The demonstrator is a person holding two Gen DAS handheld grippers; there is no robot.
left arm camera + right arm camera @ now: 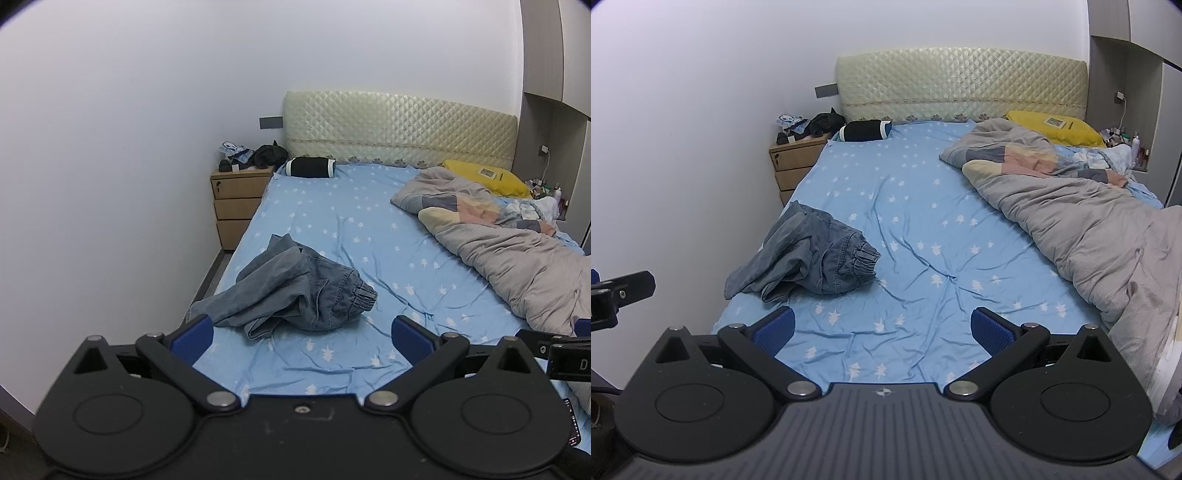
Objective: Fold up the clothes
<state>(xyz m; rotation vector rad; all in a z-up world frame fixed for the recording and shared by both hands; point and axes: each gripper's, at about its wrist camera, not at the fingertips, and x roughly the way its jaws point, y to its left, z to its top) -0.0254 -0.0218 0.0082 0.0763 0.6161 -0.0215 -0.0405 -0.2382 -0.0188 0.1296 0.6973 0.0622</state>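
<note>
I see the crumpled grey-blue denim trousers [291, 286] lying in a heap on the light-blue tree-print bed sheet [369, 236], near the sheet's left edge — bunched, with one elastic cuff turned toward the middle of the bed. My left gripper [301, 334] hangs just short of the trousers with its blue pads spread wide and nothing between them. My right gripper [882, 328] is likewise wide apart and bare, over plain sheet to the right of the trousers.

The only container I can make out is the pale wooden three-drawer nightstand [236, 201], beyond the trousers against the white wall; its drawers are closed, so their contents are hidden. On its top sit dark clothes [267, 155] and some small blurred items. A black roll with white ends [310, 167] lies far past the trousers by the cream quilted headboard [399, 129]. A rumpled grey patchwork duvet [517, 254] fills the sheet well right of the trousers, a yellow pillow [487, 177] behind it.
</note>
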